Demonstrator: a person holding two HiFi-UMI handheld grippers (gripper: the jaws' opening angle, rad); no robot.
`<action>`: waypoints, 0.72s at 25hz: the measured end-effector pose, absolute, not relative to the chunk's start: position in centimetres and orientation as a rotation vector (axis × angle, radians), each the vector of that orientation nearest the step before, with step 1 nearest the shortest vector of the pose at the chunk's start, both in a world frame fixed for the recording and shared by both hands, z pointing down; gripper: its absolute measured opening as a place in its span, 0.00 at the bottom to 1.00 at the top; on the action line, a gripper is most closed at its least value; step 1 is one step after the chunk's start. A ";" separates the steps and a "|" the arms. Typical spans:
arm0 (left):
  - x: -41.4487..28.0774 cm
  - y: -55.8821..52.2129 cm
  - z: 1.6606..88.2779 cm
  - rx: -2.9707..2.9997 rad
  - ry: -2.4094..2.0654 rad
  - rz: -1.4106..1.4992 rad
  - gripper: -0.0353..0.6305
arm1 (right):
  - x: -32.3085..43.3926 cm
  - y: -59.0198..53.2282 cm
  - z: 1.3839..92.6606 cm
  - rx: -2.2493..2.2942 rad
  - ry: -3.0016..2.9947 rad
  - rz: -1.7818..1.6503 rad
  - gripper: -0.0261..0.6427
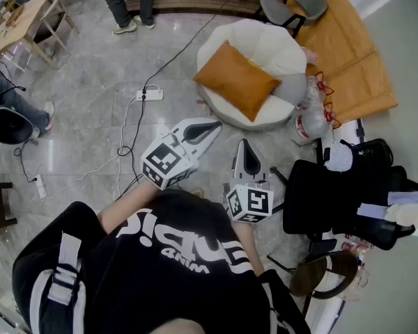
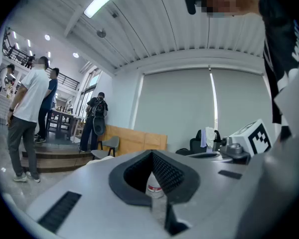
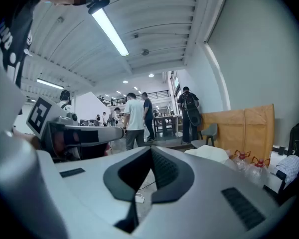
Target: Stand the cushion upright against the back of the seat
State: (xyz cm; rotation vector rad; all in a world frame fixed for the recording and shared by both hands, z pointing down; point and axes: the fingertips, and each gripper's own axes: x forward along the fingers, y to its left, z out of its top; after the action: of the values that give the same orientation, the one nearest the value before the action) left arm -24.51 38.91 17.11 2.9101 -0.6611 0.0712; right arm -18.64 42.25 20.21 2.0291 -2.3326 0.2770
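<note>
An orange cushion [image 1: 235,78] lies flat, slightly tilted, on top of a round white seat [image 1: 279,47] on the floor. My left gripper [image 1: 214,126] is held low in front of the seat, short of the cushion, its jaws shut with nothing in them. My right gripper [image 1: 246,145] hovers beside it, nearer to me, also shut and empty. In the left gripper view the closed left gripper [image 2: 152,153] frames only a bottle [image 2: 154,187]. Past the closed right gripper [image 3: 150,151], the right gripper view shows the white seat [image 3: 209,154]. The cushion shows in neither gripper view.
A power strip [image 1: 149,95] and cables run across the marble floor left of the seat. Water bottles [image 1: 310,117] stand at the seat's right. A black chair with bags [image 1: 341,193] is at my right. Orange panels [image 1: 348,40], a grey chair [image 1: 292,9] and people's legs [image 1: 129,5] lie beyond.
</note>
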 end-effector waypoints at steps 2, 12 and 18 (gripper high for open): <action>-24.6 38.9 17.1 2.906 -0.666 0.074 0.06 | -18.6 42.3 20.2 2.031 -2.333 0.279 0.07; -25.1 38.8 16.7 2.915 -0.659 0.072 0.06 | -19.0 42.1 20.0 2.046 -2.344 0.287 0.07; -26.9 38.6 16.6 2.915 -0.656 0.075 0.06 | -19.3 42.0 19.7 2.083 -2.356 0.309 0.07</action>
State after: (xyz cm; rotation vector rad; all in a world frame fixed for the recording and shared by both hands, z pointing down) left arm -26.91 38.61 16.57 2.9145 -0.6556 0.0753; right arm -19.30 42.01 19.67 2.0834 -2.3557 0.3087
